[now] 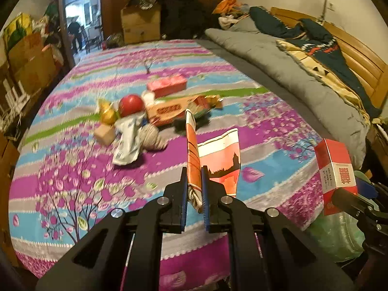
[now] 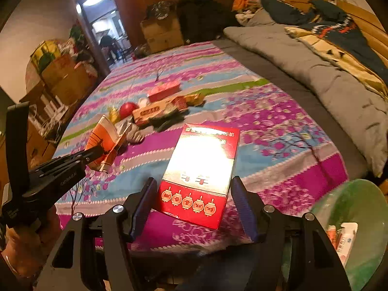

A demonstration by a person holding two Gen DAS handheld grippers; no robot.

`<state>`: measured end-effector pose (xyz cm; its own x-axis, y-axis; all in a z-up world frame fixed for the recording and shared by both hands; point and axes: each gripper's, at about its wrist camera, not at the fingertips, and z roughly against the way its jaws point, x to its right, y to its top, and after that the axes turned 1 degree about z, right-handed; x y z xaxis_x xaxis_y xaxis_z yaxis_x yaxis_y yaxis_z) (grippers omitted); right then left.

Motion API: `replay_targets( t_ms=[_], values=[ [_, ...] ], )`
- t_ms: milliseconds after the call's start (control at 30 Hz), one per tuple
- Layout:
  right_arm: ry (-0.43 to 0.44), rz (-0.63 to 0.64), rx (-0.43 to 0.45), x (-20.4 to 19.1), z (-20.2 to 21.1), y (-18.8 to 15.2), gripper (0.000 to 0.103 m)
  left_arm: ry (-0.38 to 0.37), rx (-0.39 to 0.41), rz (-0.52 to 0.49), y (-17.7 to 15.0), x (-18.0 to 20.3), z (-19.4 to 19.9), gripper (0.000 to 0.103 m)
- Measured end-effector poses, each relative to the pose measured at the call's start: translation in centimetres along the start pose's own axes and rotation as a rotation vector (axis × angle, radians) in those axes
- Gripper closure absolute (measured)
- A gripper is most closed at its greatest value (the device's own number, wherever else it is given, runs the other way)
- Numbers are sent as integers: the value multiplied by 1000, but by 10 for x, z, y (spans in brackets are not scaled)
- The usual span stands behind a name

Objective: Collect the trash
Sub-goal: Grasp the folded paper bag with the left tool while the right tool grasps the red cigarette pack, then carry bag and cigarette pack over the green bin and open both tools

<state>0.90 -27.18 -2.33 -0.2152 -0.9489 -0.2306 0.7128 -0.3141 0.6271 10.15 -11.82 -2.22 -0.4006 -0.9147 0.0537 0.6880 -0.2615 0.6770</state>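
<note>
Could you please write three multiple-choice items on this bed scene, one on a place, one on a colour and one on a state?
1. Where is the green bag?
A. lower right of the right wrist view
B. on the grey quilt
C. by the doorway

2. What colour is the ball in the pile?
A. blue
B. red
C. white

3. What does the left gripper hold?
A. nothing
B. a box
C. an orange wrapper

Answers: A, it sits past the bed's edge; B, it is plainly red; C, its pads pinch the wrapper.
</note>
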Motion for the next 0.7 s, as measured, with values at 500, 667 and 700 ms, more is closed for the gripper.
replay_targets(
  t_ms=[500, 667, 700],
  values=[
    [-158, -112, 157, 84, 87, 10, 39, -97, 120, -153, 47, 99, 32, 94],
    [-219, -158, 198, 118, 118, 5, 39, -143, 150, -211, 54, 137, 42, 94],
    [-228, -165, 203, 122, 122, 4, 39, -150, 154, -222, 54, 143, 43, 94]
  ],
)
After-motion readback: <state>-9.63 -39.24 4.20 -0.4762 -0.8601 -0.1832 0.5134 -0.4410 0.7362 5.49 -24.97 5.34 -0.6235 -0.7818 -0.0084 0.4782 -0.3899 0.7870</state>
